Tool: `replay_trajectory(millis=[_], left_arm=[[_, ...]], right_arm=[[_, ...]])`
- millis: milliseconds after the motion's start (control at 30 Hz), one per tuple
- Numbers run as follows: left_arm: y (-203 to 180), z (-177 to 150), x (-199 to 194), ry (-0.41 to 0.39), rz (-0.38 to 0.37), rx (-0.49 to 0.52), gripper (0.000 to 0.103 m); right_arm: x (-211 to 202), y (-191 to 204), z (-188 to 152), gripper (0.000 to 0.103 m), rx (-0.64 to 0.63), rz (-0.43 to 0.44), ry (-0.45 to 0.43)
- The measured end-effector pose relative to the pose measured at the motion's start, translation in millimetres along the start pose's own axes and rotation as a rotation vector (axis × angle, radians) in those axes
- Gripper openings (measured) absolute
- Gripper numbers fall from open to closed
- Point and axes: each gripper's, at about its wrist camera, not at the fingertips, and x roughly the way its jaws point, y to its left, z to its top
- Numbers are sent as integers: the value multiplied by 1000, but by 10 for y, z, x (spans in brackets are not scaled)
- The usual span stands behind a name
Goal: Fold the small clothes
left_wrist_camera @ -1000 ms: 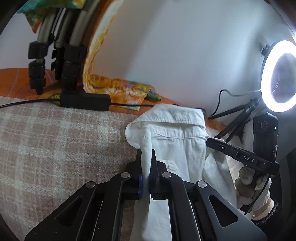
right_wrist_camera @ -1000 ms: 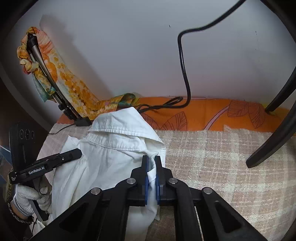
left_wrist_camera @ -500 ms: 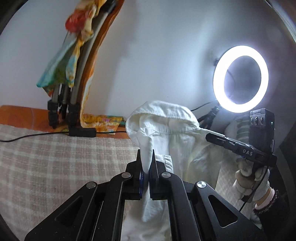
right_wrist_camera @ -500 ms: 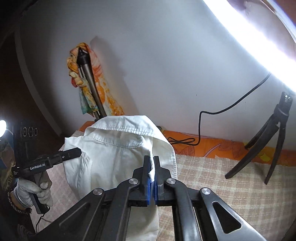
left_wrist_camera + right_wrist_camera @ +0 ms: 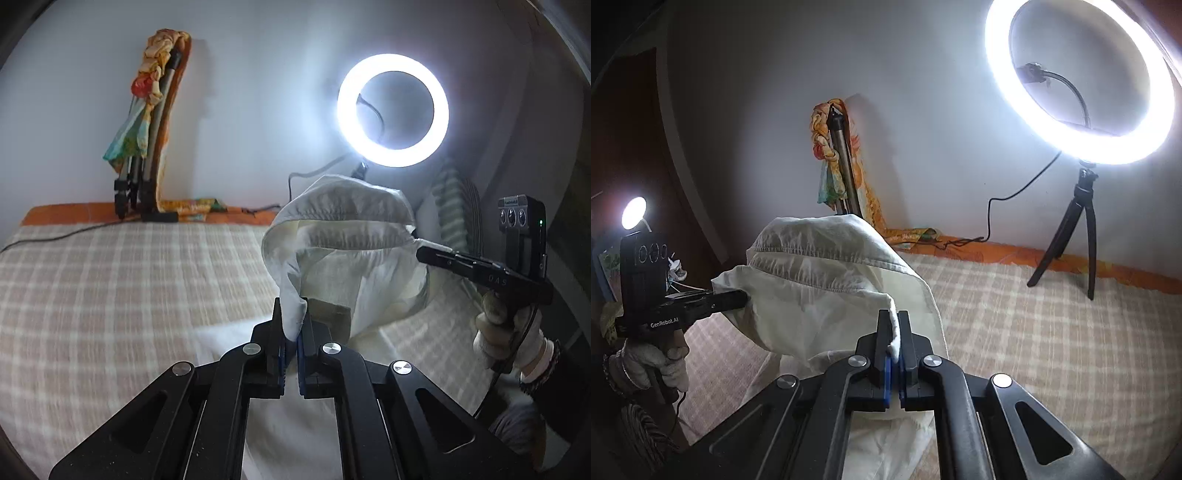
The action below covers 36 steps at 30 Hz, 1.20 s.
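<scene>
Left gripper [image 5: 291,334] clamped on a bunched fold at one shoulder of the white shirt [image 5: 354,258]. Right gripper [image 5: 894,341] likewise pinched tight on the opposite shoulder edge, cloth wedged between the blue pads. Seen from across, each tool gripped by a gloved hand [image 5: 506,336].

Shirt hanging between the two grips, collar [image 5: 827,240] arched uppermost, body sagging below and out of frame. Lower hem possibly touching the checked blanket [image 5: 122,295]; hard to tell, hidden under the jaws.

Judged step: lifting and spreading the garment by its shoulders, ahead of laying it flat for the first fold. Next move likely calling for both grips drawn apart to take out the slack, then lowered together so the body lands smooth, collar toward the far edge. Uneven tension risks a twisted placket.

Further back, beyond the blanket: orange patterned sheet [image 5: 1015,254] along the wall, folded tripod [image 5: 136,177] draped with a bright scarf [image 5: 147,110], lit ring light [image 5: 1082,81] on a small black stand [image 5: 1075,236], cable trailing down.
</scene>
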Motion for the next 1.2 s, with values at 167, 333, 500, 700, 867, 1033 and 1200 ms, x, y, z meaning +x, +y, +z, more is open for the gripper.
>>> replay_trajectory(millis=[167,333,500,700,867,1033,1200], left_arm=[[-141,-465,-107,51,31,74,3],[-172,-800,-209,101,65,122,3],[-224,-1056,-373,165,105,197,3],[-244,-1178,-678,216,127,250,6],[-243,-972,-828,154,123,217,6],[-303,-739,-510,97,110,180,6],[-235,-826,35,198,82,110,6]], right_arm=[[-160,151,-600,0,1,-15,22],[-203,307,-1086,1,-55,-39,45],[-267,430,-1407,3,-138,-29,104],[-519,492,-1579,9,-246,-55,153],[-840,431,-1442,20,-228,-22,84],[-606,343,-1173,24,-154,-27,58],[-40,178,-1229,24,-40,-4,136]])
